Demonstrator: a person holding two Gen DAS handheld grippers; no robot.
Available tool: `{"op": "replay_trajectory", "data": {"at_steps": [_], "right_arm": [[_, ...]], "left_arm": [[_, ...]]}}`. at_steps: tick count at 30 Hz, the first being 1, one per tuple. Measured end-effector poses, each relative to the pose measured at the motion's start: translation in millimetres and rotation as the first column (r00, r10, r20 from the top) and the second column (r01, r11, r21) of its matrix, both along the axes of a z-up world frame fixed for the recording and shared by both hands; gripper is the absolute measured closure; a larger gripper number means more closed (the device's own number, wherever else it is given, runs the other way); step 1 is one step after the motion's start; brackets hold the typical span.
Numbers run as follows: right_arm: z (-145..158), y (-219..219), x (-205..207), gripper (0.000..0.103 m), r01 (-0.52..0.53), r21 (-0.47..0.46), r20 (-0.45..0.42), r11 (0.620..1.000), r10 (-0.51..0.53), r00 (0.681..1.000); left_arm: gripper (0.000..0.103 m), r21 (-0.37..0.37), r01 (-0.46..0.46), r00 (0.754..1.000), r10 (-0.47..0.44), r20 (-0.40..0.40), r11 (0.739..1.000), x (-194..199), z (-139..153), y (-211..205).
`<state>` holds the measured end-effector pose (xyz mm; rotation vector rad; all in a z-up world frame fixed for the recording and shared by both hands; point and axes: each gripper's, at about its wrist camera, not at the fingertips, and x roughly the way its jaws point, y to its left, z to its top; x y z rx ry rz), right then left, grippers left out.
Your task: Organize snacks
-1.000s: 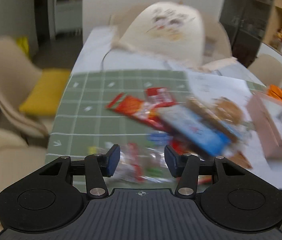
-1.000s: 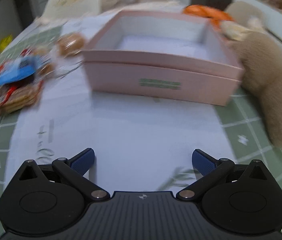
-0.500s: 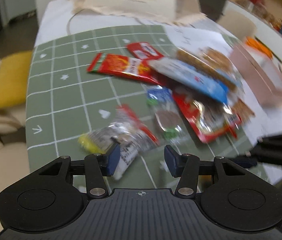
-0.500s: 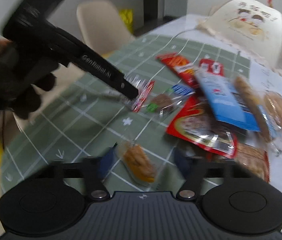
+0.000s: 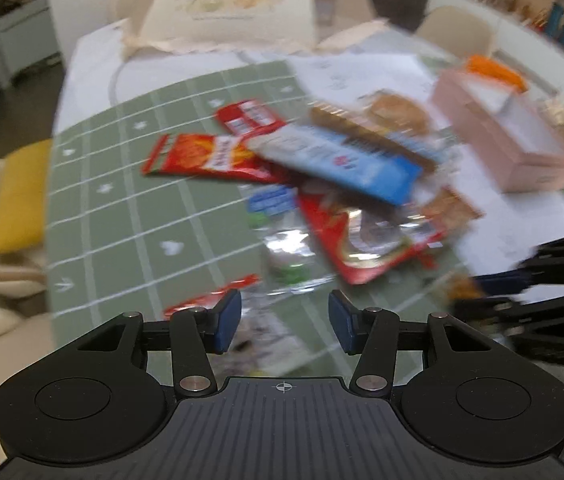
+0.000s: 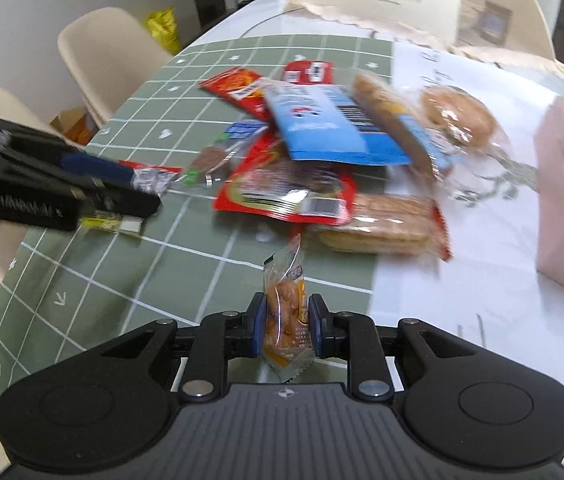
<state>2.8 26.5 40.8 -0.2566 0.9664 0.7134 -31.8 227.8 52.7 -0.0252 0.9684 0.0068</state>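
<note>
A pile of snack packets (image 5: 334, 184) lies on the green grid mat (image 5: 122, 216); a blue packet (image 6: 322, 124) lies on top, red ones beneath. My right gripper (image 6: 285, 326) is shut on a small orange snack packet (image 6: 286, 300), held above the mat. It shows blurred in the left wrist view (image 5: 494, 280). My left gripper (image 5: 284, 320) is open, low over a red and silver packet (image 5: 218, 304). In the right wrist view the left gripper (image 6: 114, 184) sits over that packet (image 6: 150, 176).
A pink open box (image 5: 506, 136) stands right of the pile on white paper (image 6: 462, 288). A cream cloth-covered chair (image 5: 226, 4) is at the far end. Beige chairs (image 6: 110, 52) and a yellow cushion (image 5: 14, 196) are on the left.
My right gripper closed on the small orange packet and lifted it off the mat. My left gripper moved forward over the red and silver packet, still open.
</note>
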Motion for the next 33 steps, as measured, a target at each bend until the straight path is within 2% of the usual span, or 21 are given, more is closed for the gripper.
{"op": "replay_trajectory", "data": {"at_steps": [4,9,11,16,18,20,22,25,27,29,30,31,33], "right_arm": [[3.4,-11.5,1.6,0.081,0.014,0.012,0.004,1.000,-0.014,1.000],[0.8,-13.1,5.1,0.081,0.016,0.018,0.000,1.000,-0.016,1.000],[-0.7,-12.3,6.3,0.081,0.015,0.019,-0.001,1.000,-0.015,1.000],[-1.9,-12.2,5.9,0.081,0.012,0.019,0.004,1.000,-0.012,1.000],[-1.6,-12.4,4.5,0.081,0.005,0.012,0.017,1.000,-0.005,1.000],[-1.6,-13.7,2.5,0.081,0.001,0.000,0.031,1.000,-0.002,1.000],[-1.6,-17.3,1.1,0.080,-0.004,-0.001,0.037,1.000,0.004,0.999],[-2.3,-23.3,-0.3,0.071,-0.018,0.013,0.047,1.000,0.017,0.999],[-0.8,-24.9,-1.5,0.054,-0.026,0.026,0.050,0.999,0.025,0.998],[3.5,-24.5,-4.8,0.051,-0.030,0.025,0.062,0.999,0.028,0.998],[6.7,-24.0,-7.4,0.051,-0.034,0.022,0.073,0.999,0.032,0.997],[9.4,-23.7,-9.5,0.051,-0.037,0.021,0.080,0.999,0.035,0.996],[14.6,-23.0,-12.5,0.045,-0.046,0.020,0.096,0.999,0.044,0.994]], "left_arm": [[0.049,0.022,-0.036,0.997,0.037,-0.061,0.999,6.3,-10.8,-2.6],[0.049,0.079,-0.057,0.995,0.063,-0.075,0.995,8.6,-14.6,-13.3],[0.049,0.064,-0.076,0.994,0.081,-0.072,0.995,7.6,-14.9,-12.6],[0.045,-0.049,-0.054,0.997,0.051,-0.050,0.997,-1.3,-12.5,-17.2],[0.047,-0.063,-0.064,0.998,0.062,-0.025,0.996,-8.1,-7.1,-21.6],[0.047,-0.045,-0.119,0.993,0.120,0.009,0.992,-19.8,2.5,-23.4],[0.047,-0.048,-0.207,0.978,0.209,0.023,0.977,-30.5,8.3,-19.5],[0.049,-0.098,-0.294,0.955,0.297,0.020,0.951,-35.1,7.1,-6.1],[0.049,-0.127,-0.349,0.937,0.346,-0.046,0.928,-25.8,-2.1,2.6],[0.049,-0.209,-0.401,0.916,0.392,-0.084,0.892,-17.1,-8.3,8.9],[0.048,-0.230,-0.409,0.912,0.400,-0.088,0.883,-11.6,-10.8,8.1],[0.048,-0.212,-0.408,0.913,0.400,-0.085,0.888,-5.4,-12.5,4.7],[0.044,-0.119,-0.386,0.922,0.378,-0.079,0.915,8.4,-18.9,-7.1]]}}
